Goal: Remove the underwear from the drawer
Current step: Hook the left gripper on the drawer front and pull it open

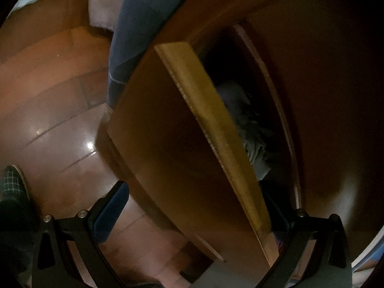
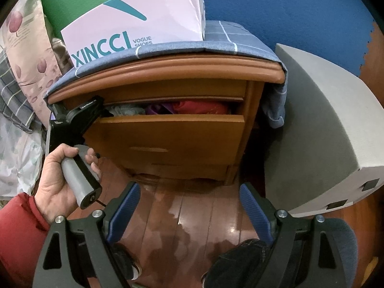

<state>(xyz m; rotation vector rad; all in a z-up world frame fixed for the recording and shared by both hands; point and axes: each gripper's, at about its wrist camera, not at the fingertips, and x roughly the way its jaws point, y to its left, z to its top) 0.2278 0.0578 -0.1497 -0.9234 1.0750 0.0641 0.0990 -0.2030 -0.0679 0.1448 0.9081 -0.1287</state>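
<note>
1. The wooden nightstand (image 2: 182, 72) stood on the glossy plank floor (image 2: 192, 211), its top draped in a blue checked cloth (image 2: 216, 40) with a pale XINCCI shoe box (image 2: 134, 24) resting on it.
2. The drawer (image 2: 168, 139) was pulled partly out, its long axis running left to right across the cabinet and its front panel facing the right wrist camera.
3. Inside lay the underwear (image 2: 192, 106), a bunched row of pale, purple and red cloth along that same left-to-right line; which way any single piece pointed could not be told.
4. From the left wrist view, only dim grey-blue folds of it showed behind the drawer's top edge.
5. The left gripper (image 2: 93, 112), held in the left hand (image 2: 60, 180), had its jaws spread wide, straddling the drawer front at the left corner without clamping it.
6. The right gripper (image 2: 189, 206) hung over the floor, well apart from the drawer, fingers spread and holding nothing.
7. A grey box (image 2: 324, 120) stood just right of the nightstand.
</note>
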